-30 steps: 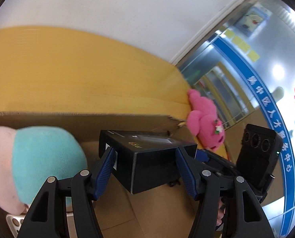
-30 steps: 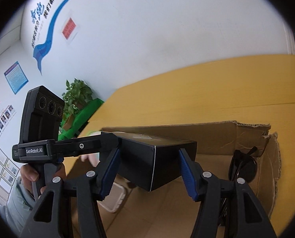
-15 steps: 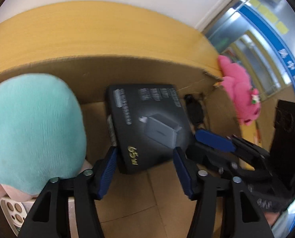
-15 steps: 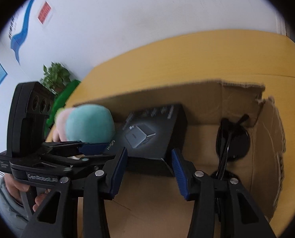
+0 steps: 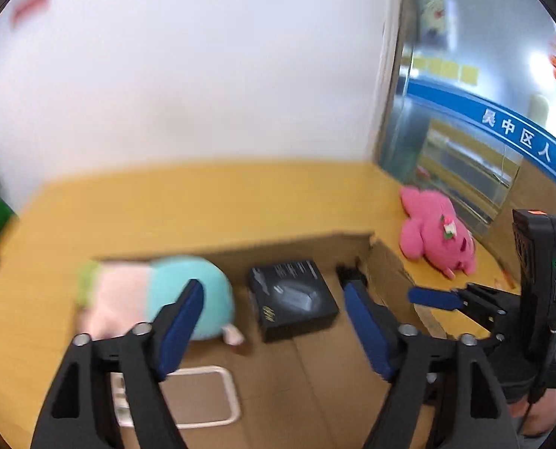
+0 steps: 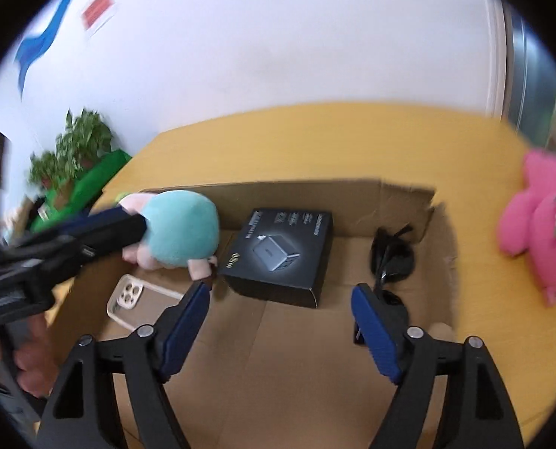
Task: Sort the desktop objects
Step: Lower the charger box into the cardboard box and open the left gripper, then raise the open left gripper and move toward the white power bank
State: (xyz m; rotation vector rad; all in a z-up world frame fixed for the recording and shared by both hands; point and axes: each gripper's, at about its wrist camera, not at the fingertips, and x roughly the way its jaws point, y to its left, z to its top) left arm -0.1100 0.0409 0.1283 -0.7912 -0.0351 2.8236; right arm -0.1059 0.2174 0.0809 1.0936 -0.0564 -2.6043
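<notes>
A black charger box lies flat on the floor of an open cardboard box. Beside it lie a teal and pink plush, a clear phone case and black sunglasses. A pink plush lies on the yellow table to the right of the cardboard box. My left gripper is open and empty above the cardboard box. My right gripper is open and empty too.
A white wall stands behind the table. A green plant is at the far left. A glass partition with a blue band is on the right. A hand holds the left gripper's handle at the left edge.
Both grippers held the black charger box together, set it down in the cardboard box, opened and pulled back up. The box now lies free.
</notes>
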